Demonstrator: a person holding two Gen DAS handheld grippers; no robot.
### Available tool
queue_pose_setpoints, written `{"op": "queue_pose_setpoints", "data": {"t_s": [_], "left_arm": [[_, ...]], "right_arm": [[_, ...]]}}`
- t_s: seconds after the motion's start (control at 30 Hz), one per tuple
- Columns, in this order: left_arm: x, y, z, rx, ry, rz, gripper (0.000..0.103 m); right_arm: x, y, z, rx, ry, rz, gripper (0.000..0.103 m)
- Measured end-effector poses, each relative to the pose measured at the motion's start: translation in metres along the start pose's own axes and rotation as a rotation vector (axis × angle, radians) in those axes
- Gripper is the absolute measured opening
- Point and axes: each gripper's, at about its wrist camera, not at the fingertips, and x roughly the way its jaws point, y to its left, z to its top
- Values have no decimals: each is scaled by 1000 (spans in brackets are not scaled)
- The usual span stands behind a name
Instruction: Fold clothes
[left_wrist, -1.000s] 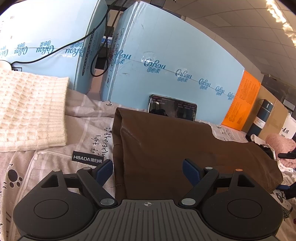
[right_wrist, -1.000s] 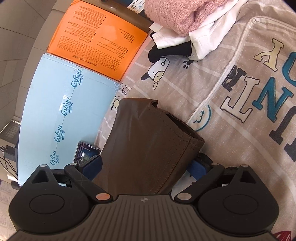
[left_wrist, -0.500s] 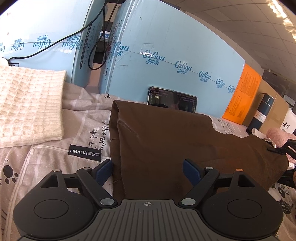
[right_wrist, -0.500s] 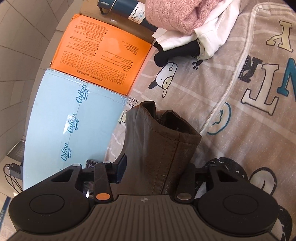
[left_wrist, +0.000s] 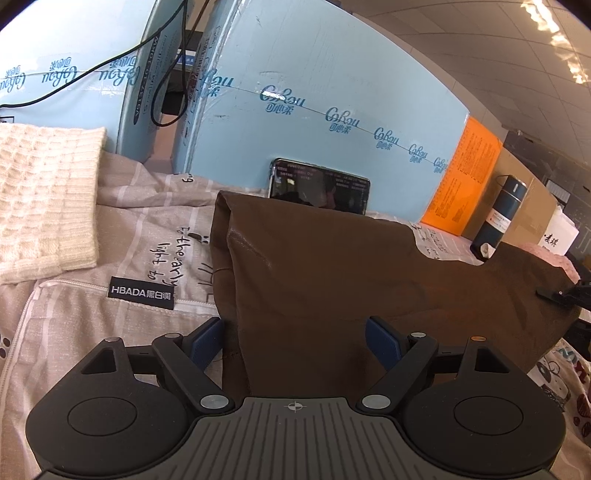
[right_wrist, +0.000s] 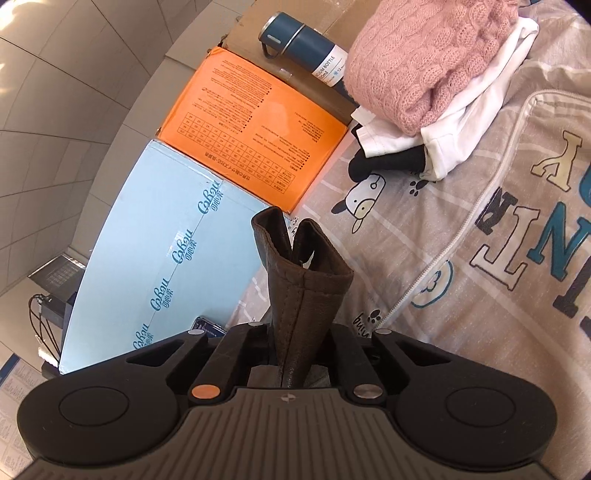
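A brown leather-like garment (left_wrist: 351, 273) lies spread on the printed bedsheet (left_wrist: 110, 332). My left gripper (left_wrist: 295, 341) is open, its blue pads on either side of the garment's near left end. My right gripper (right_wrist: 301, 354) is shut on the garment's other end (right_wrist: 299, 280), which stands up bunched between the fingers, lifted off the sheet. Part of the right gripper shows at the far right of the left wrist view (left_wrist: 565, 293).
A cream knit sweater (left_wrist: 44, 195) lies at left. Pale blue boxes (left_wrist: 314, 110), an orange box (right_wrist: 258, 122) and a phone (left_wrist: 319, 186) stand behind. A folded pile with a pink knit (right_wrist: 421, 59) on top and a dark blue bottle (right_wrist: 303, 40) are at right.
My right gripper closed on the garment's end and raised it, bunching the fabric upright. My left gripper stayed open over the near end and shifted only slightly.
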Motion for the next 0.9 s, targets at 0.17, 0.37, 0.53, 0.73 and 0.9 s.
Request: {"op": "queue_pose_setpoints", "data": {"t_s": [0.17,0.37,0.53,0.73,0.9], "left_arm": [[-6,-20,-5,103,-31,-146,86],[0,-29,-4,170,-24,76,86],[8,-24,-4,164,31,153,86],[10,-26,-6,183,42,160,86],[10,-24,-5,165,44,148,86]], "right_arm": [[-25,-8,19,-44,-95,-73,5],[-33,9,19,-161,-137,-49,5],[-28,54,5,-345,-137,61,5],[-10,116,-29,-552,-66,191,5],[16,150,-71,-651,77,292,5]]}}
